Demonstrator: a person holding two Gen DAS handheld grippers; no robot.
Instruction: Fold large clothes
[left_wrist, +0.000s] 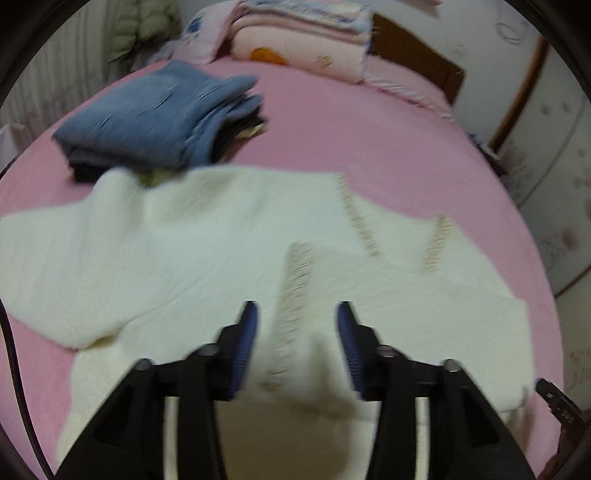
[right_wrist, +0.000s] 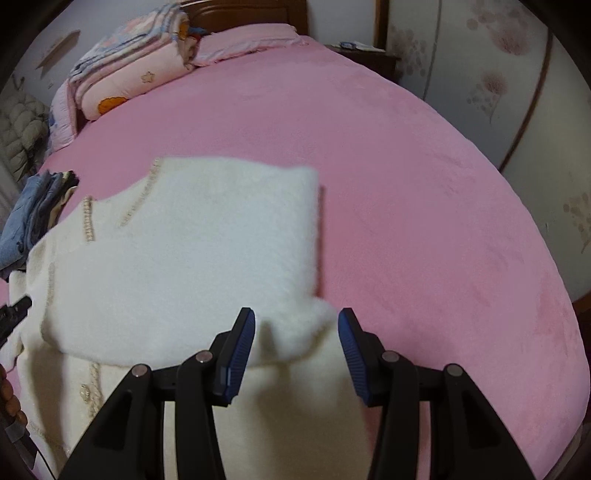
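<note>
White cardigan on bed; left hand-held gripper, right hand-held gripper wide apart.

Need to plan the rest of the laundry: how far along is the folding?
Done: a folded stack topped with blue sits aside on the bed. In hand: the white cardigan lies flat, one sleeve already folded across it; left gripper and right gripper are open above it. Left: the other sleeve and the body fold.

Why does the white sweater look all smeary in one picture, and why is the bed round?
In the left wrist view the white sweater and blue clothes pile are smeared by motion blur; in the right wrist view the sweater is sharper. In both views the fisheye lens bends the pink bed into a dome, with dark corners.
</note>
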